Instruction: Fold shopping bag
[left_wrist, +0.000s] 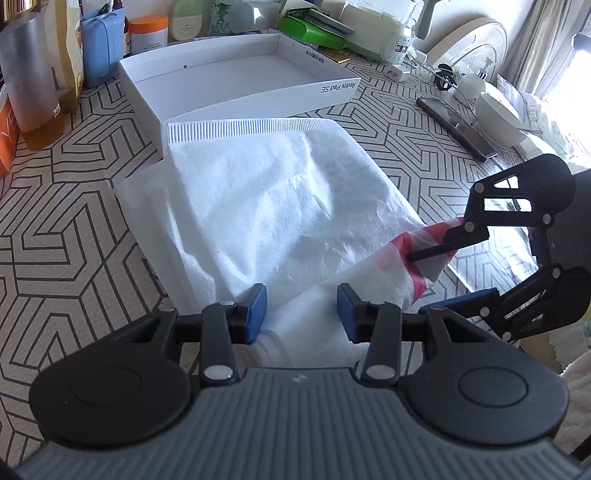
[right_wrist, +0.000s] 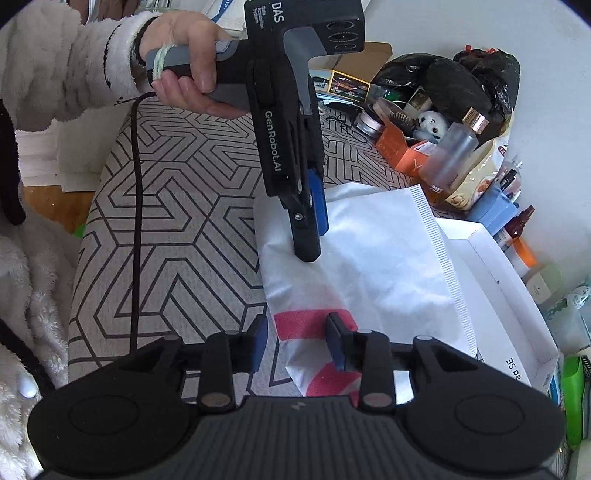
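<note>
A white shopping bag (left_wrist: 273, 199) with a ribbed top seam and a pink-striped end lies flat on the patterned tablecloth (left_wrist: 66, 229); it also shows in the right wrist view (right_wrist: 376, 258). My left gripper (left_wrist: 301, 310) is open, its blue pads either side of the bag's near edge, pointing down onto it (right_wrist: 310, 243). My right gripper (right_wrist: 295, 339) is open around the bag's pink-striped corner (right_wrist: 303, 323), and it shows at the right of the left wrist view (left_wrist: 436, 273).
An open white box (left_wrist: 236, 77) sits just behind the bag, touching its far edge. Bottles, jars and packets crowd the table's back and left (left_wrist: 33, 74). A phone (left_wrist: 458, 129) and white bowl (left_wrist: 498, 118) lie at right. Black bags (right_wrist: 454, 85) stand beyond.
</note>
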